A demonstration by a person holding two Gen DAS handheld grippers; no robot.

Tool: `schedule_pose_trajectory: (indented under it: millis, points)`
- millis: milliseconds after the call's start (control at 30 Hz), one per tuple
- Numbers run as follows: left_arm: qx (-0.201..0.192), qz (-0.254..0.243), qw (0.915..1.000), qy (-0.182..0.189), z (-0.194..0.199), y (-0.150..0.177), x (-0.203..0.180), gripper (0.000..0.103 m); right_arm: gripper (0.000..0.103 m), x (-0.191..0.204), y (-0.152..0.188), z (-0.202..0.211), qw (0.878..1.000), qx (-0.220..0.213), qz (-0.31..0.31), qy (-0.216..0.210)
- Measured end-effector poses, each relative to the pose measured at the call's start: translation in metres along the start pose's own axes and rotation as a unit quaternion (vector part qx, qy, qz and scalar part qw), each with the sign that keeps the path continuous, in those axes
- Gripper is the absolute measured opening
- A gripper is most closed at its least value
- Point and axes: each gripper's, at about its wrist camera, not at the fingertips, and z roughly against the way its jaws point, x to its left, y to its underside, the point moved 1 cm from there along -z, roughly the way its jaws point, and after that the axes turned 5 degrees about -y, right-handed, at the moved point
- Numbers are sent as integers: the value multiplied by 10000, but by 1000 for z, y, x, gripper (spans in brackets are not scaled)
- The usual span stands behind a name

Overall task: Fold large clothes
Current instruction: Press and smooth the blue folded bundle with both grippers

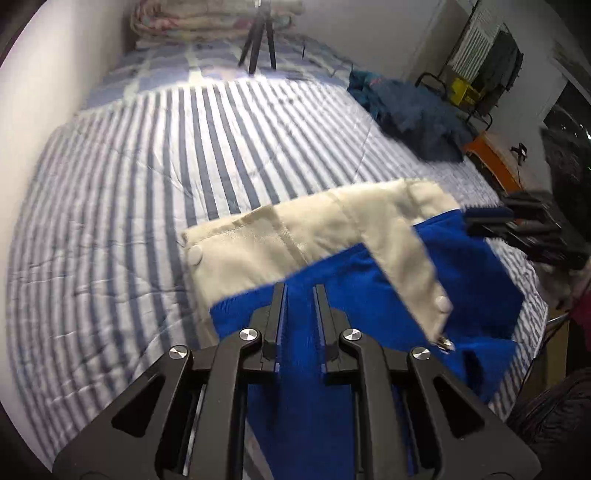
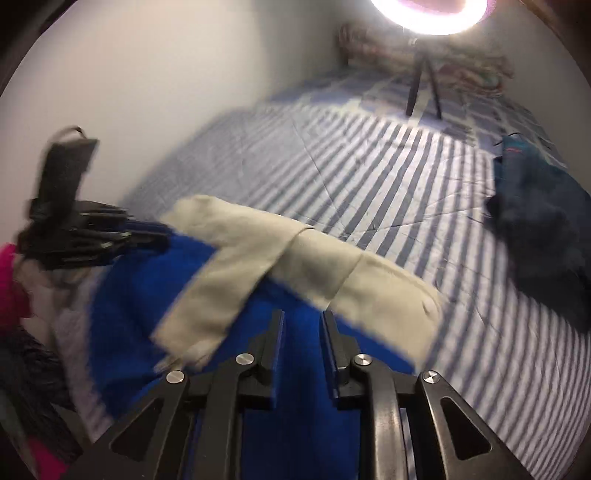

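garment [image 1: 369, 280] on bed [image 1: 129, 184] | clothes pile [image 1: 417, 114] behind | tripod [image 1: 258, 44] farthest

Motion blur smears the dark clothes pile [image 2: 546, 236] and the left gripper [image 2: 122, 236]; the ring lamp [image 2: 428, 14] is cut off at the top edge.

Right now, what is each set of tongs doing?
Left tongs: shut on the blue garment.
Right tongs: shut on the same blue garment, near its cream collar.
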Motion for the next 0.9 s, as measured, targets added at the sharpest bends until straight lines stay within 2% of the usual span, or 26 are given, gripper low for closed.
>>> schedule_pose_trajectory:
  millis: [100, 200, 367, 467, 533, 600, 667, 767, 833, 900]
  points:
    - [-210, -139, 9996, 137, 34, 12, -18, 13, 29, 32, 32, 37, 9990, -117, 339, -280]
    - [-239, -338, 9984, 377, 58, 31, -48, 13, 31, 58, 63, 46, 9963, 83, 759, -397]
    - [24, -448, 9966, 688, 58, 61, -82, 13, 33, 88, 95, 22, 9856, 614, 1570, -126]
    - [206, -382, 9971, 623, 45, 70, -87, 13, 34, 104, 104, 4, 9740, 773, 2124, 176]
    - [289, -319, 9982, 429, 33, 71, -83, 13, 32, 109, 105, -7, 9700, 728, 2279, 435]
    - [388, -159, 9983, 411, 25, 70, -76, 13, 28, 103, 98, -12, 9731, 612, 2140, 601]
    - [415, -101, 9986, 301, 21, 69, -68, 13, 28, 88, 88, -10, 9810, 400, 1780, 654]
    - [518, 14, 9981, 330, 13, 72, -58, 13, 28, 45, 70, -2, 9970, 96, 658, 392]
    - [536, 36, 9980, 335, 12, 77, -55, 13, 29, 13, 66, 2, 9999, -24, -116, 52]
    - [510, 39, 9981, 339, 13, 76, -55, 13, 29, 2, 67, 10, 9996, -118, -256, -43]
